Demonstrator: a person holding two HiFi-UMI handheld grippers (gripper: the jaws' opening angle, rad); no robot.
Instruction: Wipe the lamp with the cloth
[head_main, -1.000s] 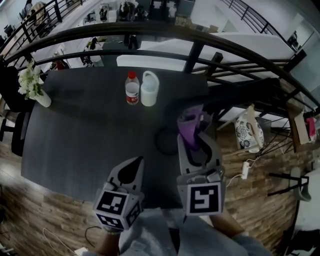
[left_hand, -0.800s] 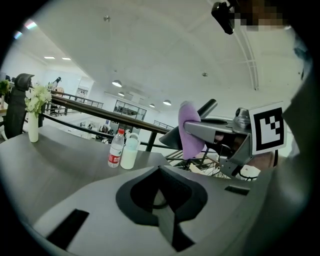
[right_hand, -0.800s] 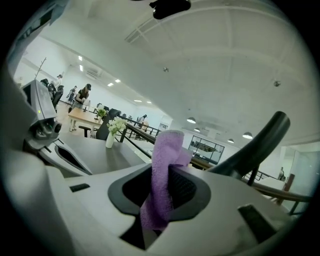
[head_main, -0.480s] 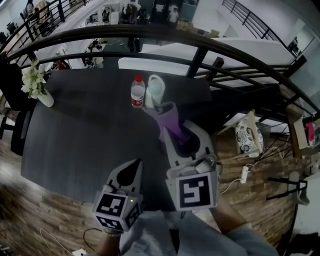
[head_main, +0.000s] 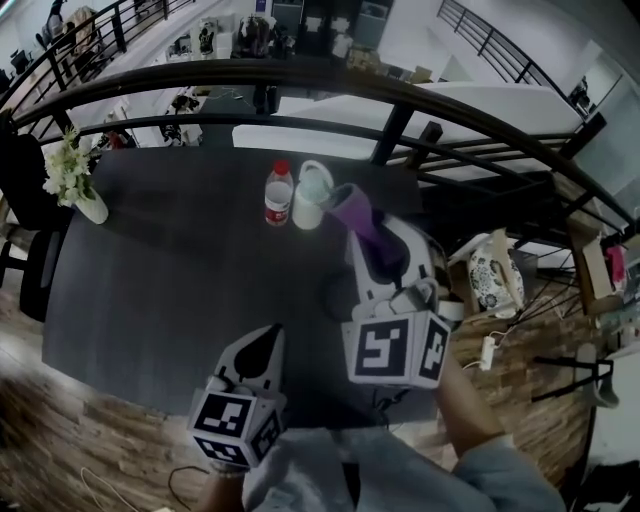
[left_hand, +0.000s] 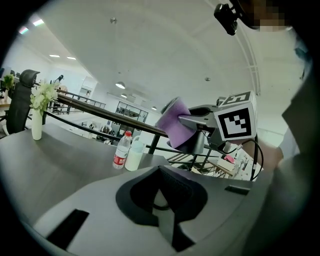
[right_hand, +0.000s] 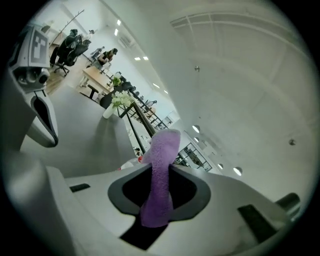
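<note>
A small white lamp (head_main: 307, 197) with a loop on top stands at the table's far edge, also visible in the left gripper view (left_hand: 134, 155). My right gripper (head_main: 368, 228) is shut on a purple cloth (head_main: 357, 213), which sticks up out of its jaws (right_hand: 161, 165). The cloth hangs just right of the lamp and above the table; I cannot tell whether they touch. My left gripper (head_main: 266, 340) is shut with nothing in it, low at the near table edge. From there the cloth (left_hand: 174, 122) shows raised above the lamp.
A plastic bottle (head_main: 278, 193) with a red cap and label stands close to the lamp's left. A white vase of flowers (head_main: 72, 180) sits at the table's far left corner. A dark railing (head_main: 400, 100) curves behind the dark table (head_main: 170, 260). A dark ring (head_main: 335, 297) lies under my right gripper.
My right gripper carried the cloth forward from the table's middle right toward the lamp, swung left, then ended just right of it. The left gripper stayed put.
</note>
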